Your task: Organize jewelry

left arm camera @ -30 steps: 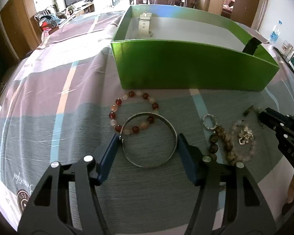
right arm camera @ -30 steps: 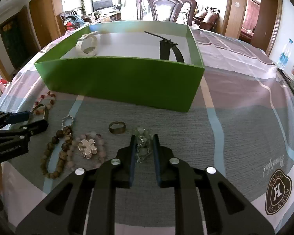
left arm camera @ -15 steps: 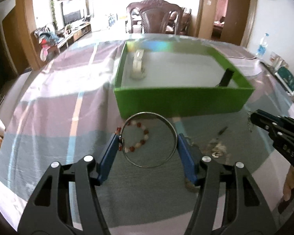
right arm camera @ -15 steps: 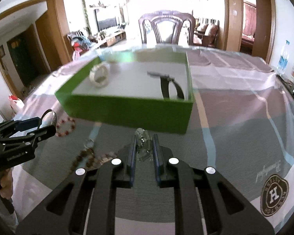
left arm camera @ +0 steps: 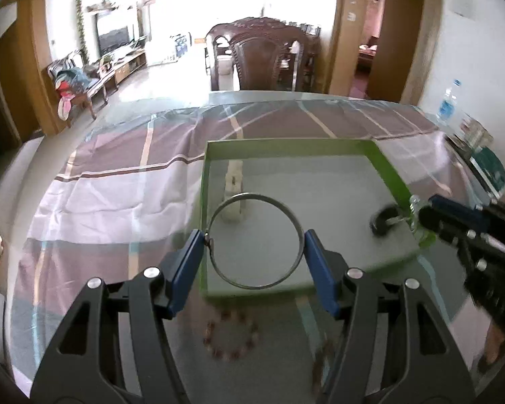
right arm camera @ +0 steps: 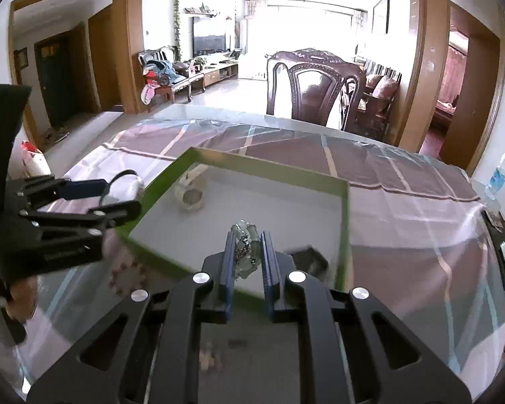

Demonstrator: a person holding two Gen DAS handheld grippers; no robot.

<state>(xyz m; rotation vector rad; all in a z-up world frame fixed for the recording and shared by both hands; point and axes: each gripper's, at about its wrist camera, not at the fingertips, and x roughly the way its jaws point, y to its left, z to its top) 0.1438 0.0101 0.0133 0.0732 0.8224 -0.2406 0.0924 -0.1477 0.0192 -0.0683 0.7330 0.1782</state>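
Observation:
A thin silver bangle [left arm camera: 215, 215] hangs in the air over the near wall of the green box [left arm camera: 286, 143], with my left gripper [left arm camera: 254, 252] shut on it across its width. My right gripper [right arm camera: 247, 245] is shut on a pale green bead bracelet [right arm camera: 245, 232] above the green box [right arm camera: 269, 165], near its front right part. A white watch [left arm camera: 234, 185] and a black strap [left arm camera: 382, 222] lie inside the box. In the right wrist view the left gripper [right arm camera: 118, 198] shows at the left. A red bead bracelet [left arm camera: 230, 336] lies blurred on the cloth below.
A striped cloth under clear plastic [left arm camera: 118, 195] covers the table. More beaded pieces [right arm camera: 128, 276] lie in front of the box. A dark wooden chair [right arm camera: 316, 87] stands behind the table. A water bottle [left arm camera: 449, 101] and boxed items [left arm camera: 488, 165] sit at the right edge.
Both grippers have risen from the cloth and moved forward over the green box, the left with the silver bangle, the right with the pale green bracelet. The remaining jewelry stays on the cloth.

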